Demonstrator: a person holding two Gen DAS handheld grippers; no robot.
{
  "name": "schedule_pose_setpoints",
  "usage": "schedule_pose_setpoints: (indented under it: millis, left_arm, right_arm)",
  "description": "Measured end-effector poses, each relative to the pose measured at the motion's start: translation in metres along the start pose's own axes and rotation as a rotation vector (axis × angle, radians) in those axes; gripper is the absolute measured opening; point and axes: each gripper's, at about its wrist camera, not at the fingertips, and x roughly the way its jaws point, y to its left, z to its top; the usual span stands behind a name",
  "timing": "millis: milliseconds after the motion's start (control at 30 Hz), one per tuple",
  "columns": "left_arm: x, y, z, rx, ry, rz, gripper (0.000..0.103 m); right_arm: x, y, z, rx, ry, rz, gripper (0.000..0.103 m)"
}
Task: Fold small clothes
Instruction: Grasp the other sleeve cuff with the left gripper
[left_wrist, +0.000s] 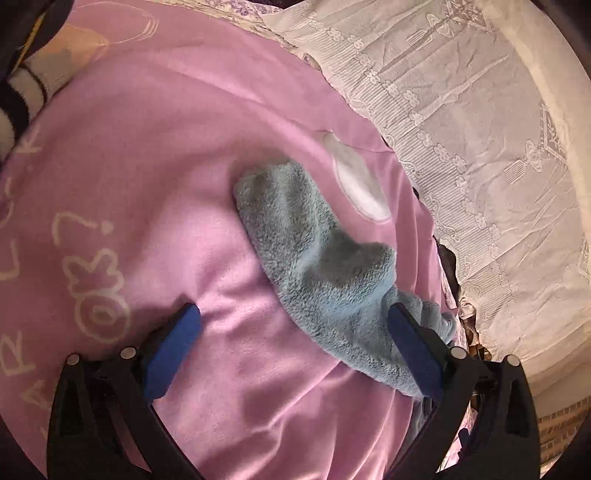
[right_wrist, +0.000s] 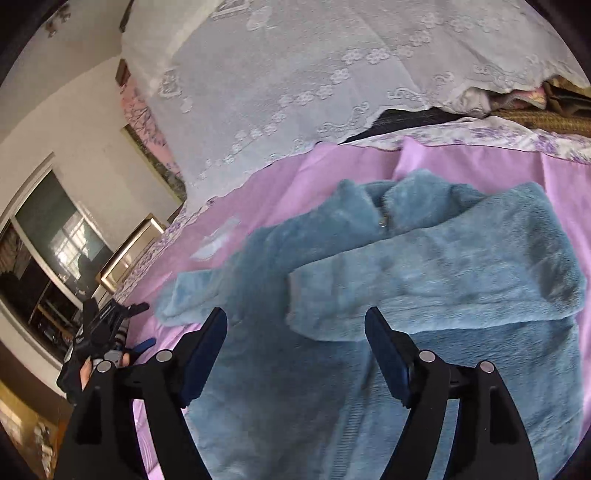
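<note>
A small fluffy blue garment (right_wrist: 424, 280) lies on a pink blanket (right_wrist: 325, 162). In the right wrist view one sleeve (right_wrist: 461, 266) is folded across its body; the other sleeve (right_wrist: 207, 291) sticks out to the left. My right gripper (right_wrist: 295, 325) is open just above the garment's lower body, holding nothing. In the left wrist view the outstretched sleeve (left_wrist: 314, 240) lies diagonally on the blanket (left_wrist: 147, 147). My left gripper (left_wrist: 295, 317) is open, its right finger (left_wrist: 413, 350) resting on the sleeve's near part, its left finger over bare blanket.
A white lace bedcover (left_wrist: 461, 110) lies beyond the pink blanket, also in the right wrist view (right_wrist: 295, 66). A striped cloth (left_wrist: 26, 92) sits at the far left. The left gripper's body (right_wrist: 99, 332) shows at the blanket's left edge, with a window (right_wrist: 55, 229) behind.
</note>
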Motion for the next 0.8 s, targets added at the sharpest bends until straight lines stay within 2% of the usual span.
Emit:
schedule_pose_setpoints:
  millis: [133,300,367,400,433,467,533,567,700,800]
  left_arm:
    - [0.022,-0.020,0.007,0.037,0.037,-0.067,0.098]
    - [0.043,-0.017,0.025,0.031,0.033,-0.070,0.094]
    - [0.046,-0.015,0.031,0.029,0.033,-0.075,0.083]
    - [0.047,-0.014,0.034,0.027,0.034,-0.078,0.073]
    - [0.048,-0.011,0.035,0.024,0.036,-0.078,0.065]
    - [0.050,-0.010,0.037,0.021,0.037,-0.073,0.062]
    - [0.051,-0.004,0.039,0.009,0.037,-0.067,0.049]
    - [0.050,-0.003,0.039,0.004,0.033,-0.065,0.047]
    - [0.044,-0.002,0.041,0.013,0.009,-0.055,0.025]
    - [0.039,-0.005,0.041,0.038,-0.007,-0.055,0.017]
  right_arm:
    - [0.020,0.056,-0.014,-0.130,0.019,-0.001,0.078]
    - [0.049,0.106,-0.017,-0.232,0.027,-0.031,0.078]
    - [0.065,0.117,-0.013,-0.229,0.038,-0.048,0.078]
    - [0.073,0.120,-0.012,-0.221,0.045,-0.057,0.078]
    - [0.080,0.121,-0.011,-0.207,0.048,-0.065,0.075]
    - [0.088,0.121,-0.009,-0.191,0.050,-0.077,0.072]
    - [0.103,0.115,-0.006,-0.146,0.058,-0.090,0.061]
    - [0.111,0.112,-0.007,-0.122,0.069,-0.092,0.058]
    - [0.142,0.089,-0.020,-0.059,0.167,-0.094,0.054]
    - [0.143,0.083,-0.025,-0.059,0.174,-0.073,0.055]
